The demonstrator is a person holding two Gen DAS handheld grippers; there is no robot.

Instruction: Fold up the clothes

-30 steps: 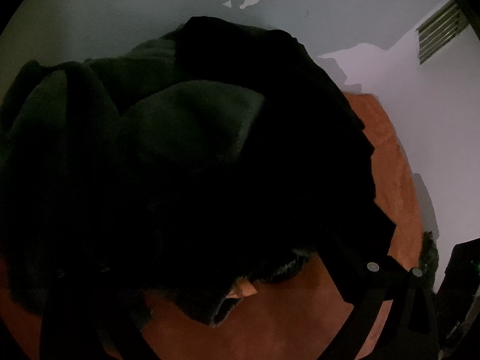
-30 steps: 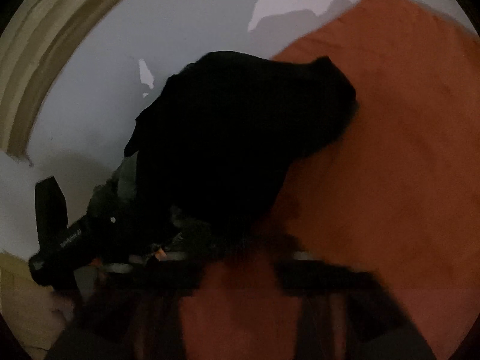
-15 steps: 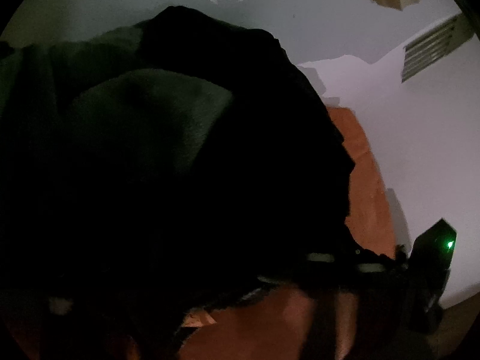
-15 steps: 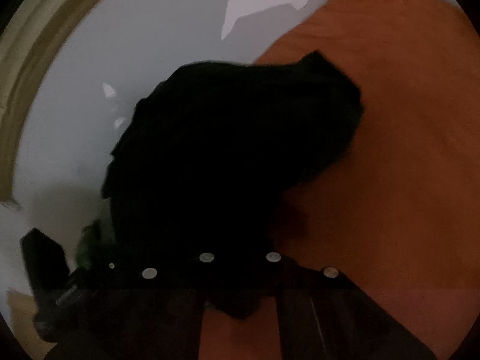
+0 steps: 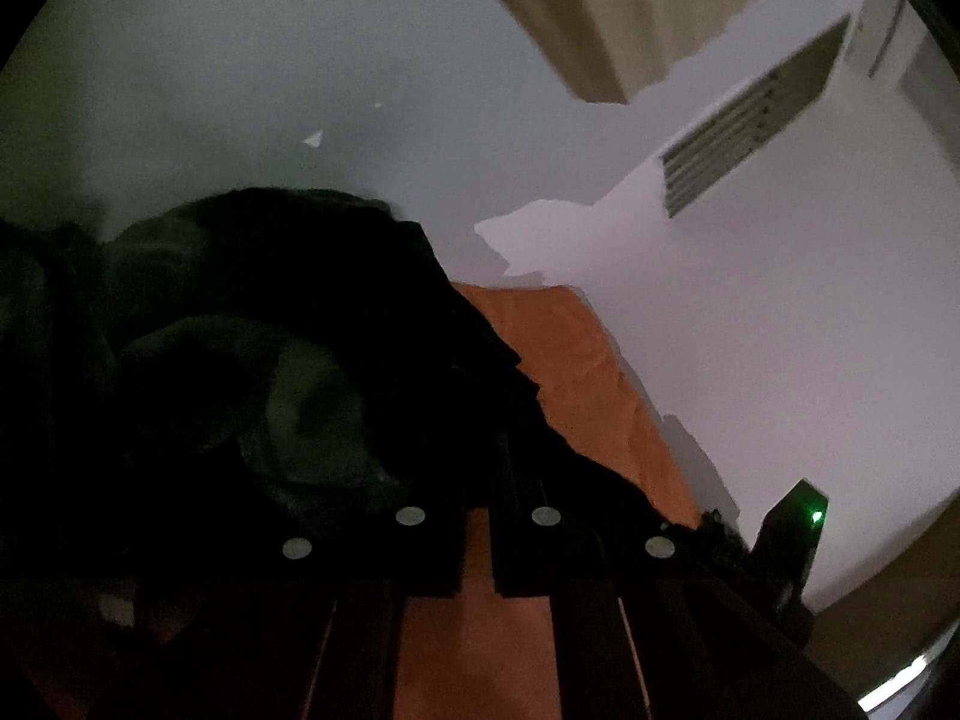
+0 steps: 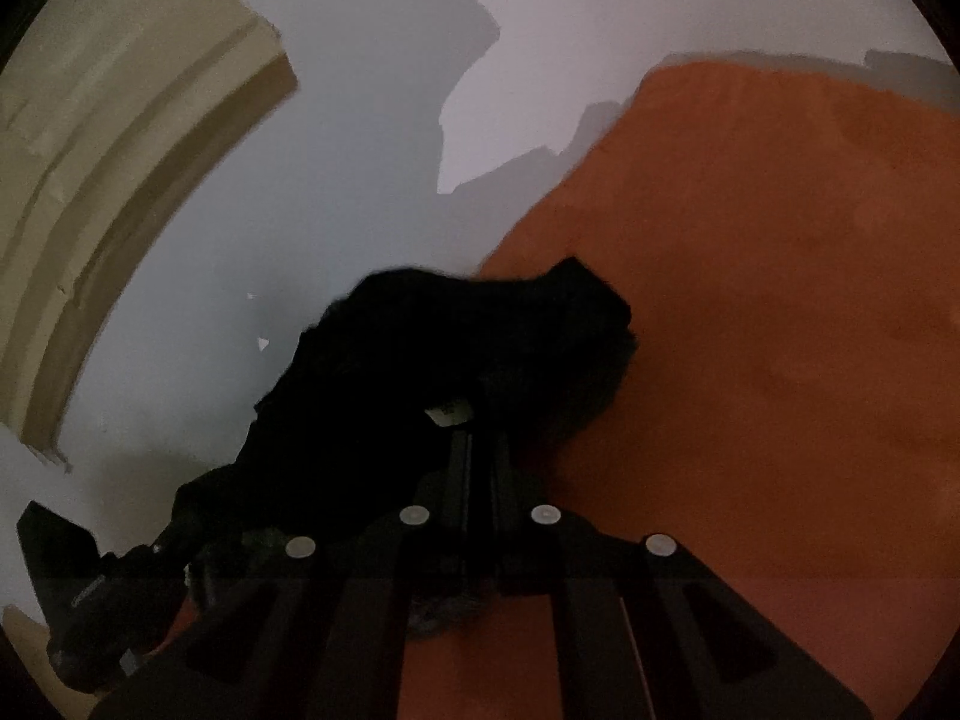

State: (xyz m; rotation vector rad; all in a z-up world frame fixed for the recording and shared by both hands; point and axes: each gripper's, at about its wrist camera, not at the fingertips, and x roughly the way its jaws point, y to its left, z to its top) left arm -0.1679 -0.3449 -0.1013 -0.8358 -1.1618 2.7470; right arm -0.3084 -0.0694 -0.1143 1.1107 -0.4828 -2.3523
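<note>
A dark, near-black garment (image 5: 288, 360) with a grey-green lining hangs bunched in front of the left wrist camera above an orange bedspread (image 5: 576, 372). My left gripper (image 5: 480, 468) is shut on its edge. In the right wrist view the same garment (image 6: 456, 372) is a black bundle with a small white label (image 6: 447, 414) near the fingertips. My right gripper (image 6: 480, 450) is shut on the cloth just below that label. The garment is held lifted between both grippers. The other gripper's body (image 6: 90, 594) shows at the lower left of the right wrist view.
The orange bedspread (image 6: 750, 330) fills the right of the right wrist view. Behind are a pale wall (image 5: 780, 330) with a vent (image 5: 750, 132) and a beige door frame (image 6: 108, 168). The right gripper's body with a green light (image 5: 792, 534) shows at the left wrist view's lower right.
Both grippers have closed on the garment and risen with it. The views have tilted up, so the cloth fills less of each frame and more wall shows.
</note>
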